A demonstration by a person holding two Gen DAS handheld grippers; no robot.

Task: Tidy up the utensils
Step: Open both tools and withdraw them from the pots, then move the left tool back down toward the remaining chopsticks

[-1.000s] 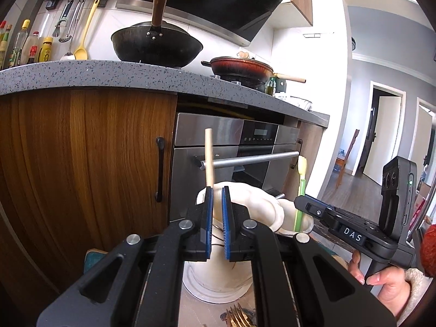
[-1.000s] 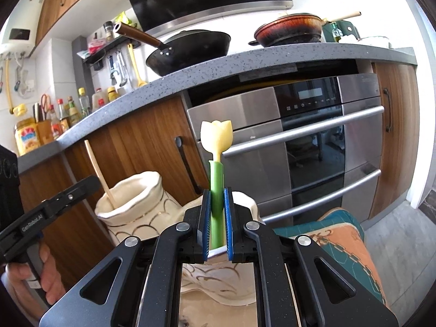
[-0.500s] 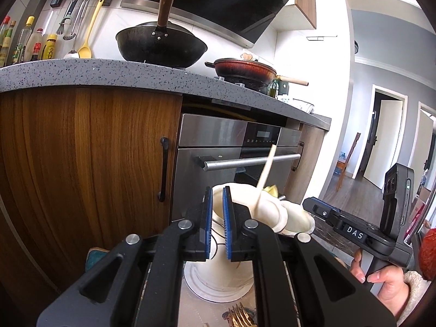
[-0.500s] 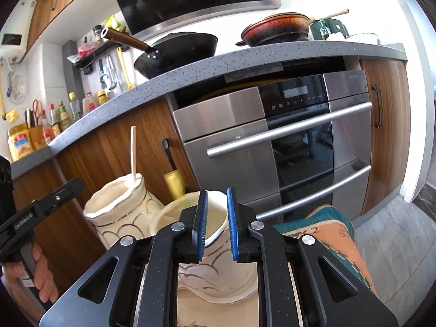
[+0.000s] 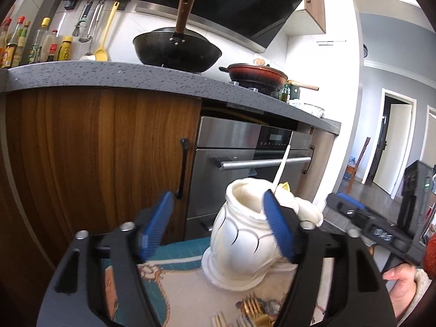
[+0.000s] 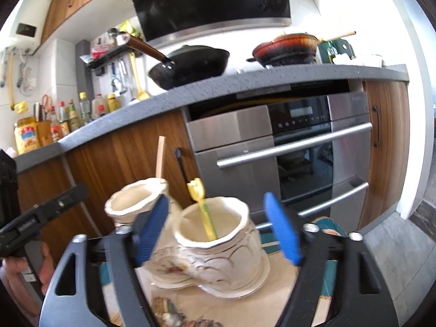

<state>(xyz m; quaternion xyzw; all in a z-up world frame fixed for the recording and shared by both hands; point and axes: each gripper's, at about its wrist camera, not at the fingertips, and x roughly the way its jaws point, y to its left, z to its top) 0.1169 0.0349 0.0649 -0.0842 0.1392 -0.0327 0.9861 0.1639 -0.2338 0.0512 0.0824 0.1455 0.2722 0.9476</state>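
Both grippers have spread wide since half a second ago, when their blue pads stood close together, and each has drawn back a little from the pots. From the left wrist, the left gripper [image 5: 218, 226] is open and holds nothing, its pads [image 5: 156, 226] well apart; the right pad crosses in front of the near pot [image 5: 239, 234], a white ribbed vessel standing on a patterned mat [image 5: 188, 286]. A pale stick [image 5: 282, 167] leans out of that pot toward the right, and a bit of yellow shows just behind the rim. Gold forks [image 5: 253, 306] lie on the mat in front of the pot's base. The right gripper [image 5: 351, 207] appears at the right edge, held by a hand [image 5: 403, 286]. From the right wrist, the right gripper [image 6: 218, 227] is likewise open and empty, with the wide pot [image 6: 215, 242] sitting between its pads. Inside that pot leans a tulip spoon [image 6: 201, 207], yellow head up above the rim, its green and yellow stem slanting down inside. The taller pot [image 6: 133, 204] stands just beside it to the left, touching or nearly so, with the stick [image 6: 160, 158] upright in it. Behind are the oven [image 6: 286, 147], counter [image 6: 245, 81] and wok [image 6: 190, 65]
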